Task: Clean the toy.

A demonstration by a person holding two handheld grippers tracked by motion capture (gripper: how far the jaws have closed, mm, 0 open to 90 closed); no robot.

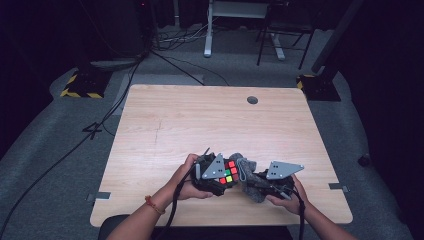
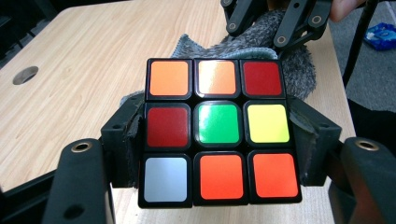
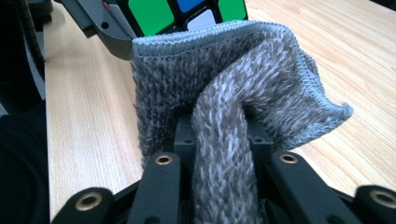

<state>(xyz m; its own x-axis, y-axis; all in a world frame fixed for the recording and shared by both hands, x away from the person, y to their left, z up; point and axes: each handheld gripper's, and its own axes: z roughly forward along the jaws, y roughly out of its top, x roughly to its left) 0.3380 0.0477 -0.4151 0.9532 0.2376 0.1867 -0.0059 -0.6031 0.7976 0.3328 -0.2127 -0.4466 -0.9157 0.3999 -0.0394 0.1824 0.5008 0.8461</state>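
Observation:
A scrambled Rubik's cube [image 1: 229, 172] with black edges is clamped between the jaws of my left gripper [image 1: 224, 176] near the table's front edge. In the left gripper view the cube [image 2: 217, 130] shows orange, red, green, yellow and white stickers, and the pads of that gripper [image 2: 217, 140] press on both of its sides. My right gripper [image 1: 254, 183] is shut on a grey fuzzy cloth [image 1: 247, 169]. A fold of the cloth [image 3: 224, 93] runs between this gripper's [image 3: 222, 140] jaws, and its top edge lies against the cube [image 3: 182, 11].
The light wooden table [image 1: 200, 115] has a round cable hole [image 1: 252, 100] near its far edge. Cables, desk legs and yellow-black striped bases [image 1: 80, 87] lie on the grey floor beyond. A small blue object [image 2: 380, 35] lies on the floor.

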